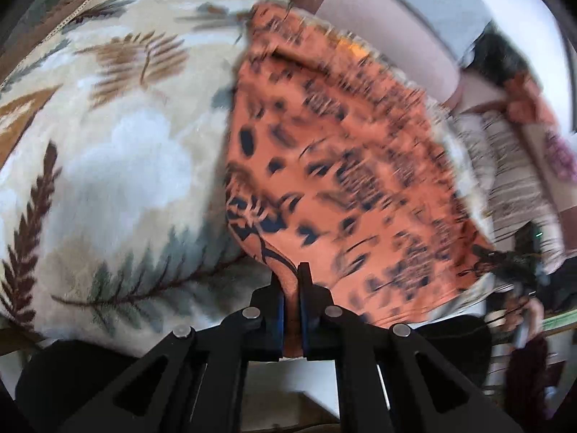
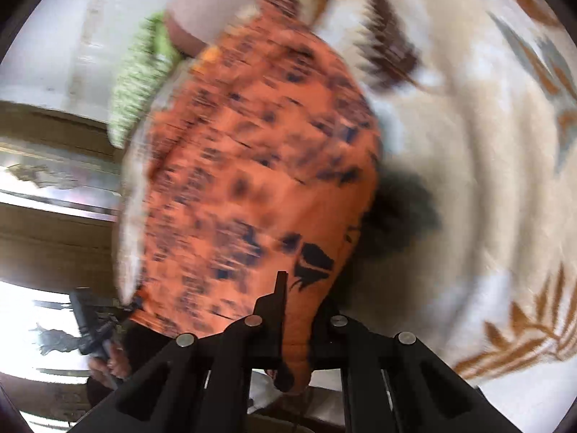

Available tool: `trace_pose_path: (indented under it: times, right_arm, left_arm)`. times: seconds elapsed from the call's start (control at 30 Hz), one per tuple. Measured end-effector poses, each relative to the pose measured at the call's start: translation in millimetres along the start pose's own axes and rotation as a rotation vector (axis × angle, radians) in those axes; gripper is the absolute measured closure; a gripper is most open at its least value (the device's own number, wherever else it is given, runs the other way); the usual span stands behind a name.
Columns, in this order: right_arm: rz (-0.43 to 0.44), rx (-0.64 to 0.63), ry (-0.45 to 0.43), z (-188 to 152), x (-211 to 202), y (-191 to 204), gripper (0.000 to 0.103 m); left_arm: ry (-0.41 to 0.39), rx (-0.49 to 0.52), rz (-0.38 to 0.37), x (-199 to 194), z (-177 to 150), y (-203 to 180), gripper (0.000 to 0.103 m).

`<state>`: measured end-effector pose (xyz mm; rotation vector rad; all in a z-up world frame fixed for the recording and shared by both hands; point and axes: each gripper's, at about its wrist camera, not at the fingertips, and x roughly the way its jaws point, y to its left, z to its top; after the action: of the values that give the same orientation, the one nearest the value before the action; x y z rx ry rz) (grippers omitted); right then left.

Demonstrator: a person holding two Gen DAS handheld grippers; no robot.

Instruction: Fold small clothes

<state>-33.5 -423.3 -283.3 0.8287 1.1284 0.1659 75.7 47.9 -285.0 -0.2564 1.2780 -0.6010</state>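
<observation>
I have the left tool and right tool each clamped on a near corner of the orange patterned garment over the leaf-print blanket; uneven pulling could slip a corner free.

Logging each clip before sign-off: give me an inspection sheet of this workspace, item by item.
Surface: cream blanket with leaf and fern print, soft and rumpled.
Job's things: orange garment with dark print, one end pinched in each claw, the far part lying on the blanket; motion blur hides its folds.
Clutter: green knitted cloth at the blanket's edge; striped fabric beyond the garment.
Grippers: left claw shut on the garment; right claw shut on the garment, cloth bunched between its fingers.
Cables: nothing seen.
Surroundings: pale wall and wooden furniture, both blurred; a hand at the left claw's grip.
</observation>
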Motion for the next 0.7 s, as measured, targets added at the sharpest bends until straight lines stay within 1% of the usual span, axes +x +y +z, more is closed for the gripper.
trace_pose_path:
  times: [0.07, 0.13, 0.27, 0.3, 0.4, 0.43, 0.5, 0.53, 0.6, 0.63, 0.7]
  right_arm:
    - [0.068, -0.028, -0.048, 9, -13, 18, 0.095]
    - [0.155, -0.044, -0.103, 23, -27, 34, 0.095]
    - [0.258, -0.052, -0.209, 60, -42, 61, 0.095]
    - [0.273, -0.053, -0.23, 71, -44, 64, 0.095]
    - [0.292, -0.041, -0.283, 110, -45, 68, 0.095]
    - [0.292, -0.036, -0.292, 119, -44, 67, 0.095]
    - [0.294, -0.002, -0.319, 146, -35, 64, 0.095]
    - [0.291, 0.013, -0.334, 160, -30, 61, 0.095]
    - [0.285, 0.052, -0.364, 193, -17, 52, 0.095]
    - [0.286, 0.071, -0.374, 205, -14, 46, 0.095]
    - [0.277, 0.11, -0.396, 236, 0, 33, 0.095]
  left_arm:
    - [-0.042, -0.001, -0.043, -19, 15, -1, 0.097]
    - [-0.08, -0.004, -0.079, -36, 35, -2, 0.097]
    - [-0.125, -0.002, -0.108, -50, 74, -5, 0.097]
    - [-0.131, -0.005, -0.116, -51, 88, -5, 0.097]
    - [-0.14, -0.009, -0.113, -47, 123, -6, 0.097]
    - [-0.137, -0.016, -0.111, -43, 140, -4, 0.097]
    - [-0.128, -0.035, -0.102, -32, 166, 1, 0.097]
    - [-0.12, -0.058, -0.096, -23, 185, 8, 0.097]
    - [-0.097, -0.112, -0.086, -4, 212, 22, 0.097]
    - [-0.076, -0.154, -0.077, 11, 228, 34, 0.097]
    - [-0.051, -0.224, -0.077, 34, 247, 53, 0.097]
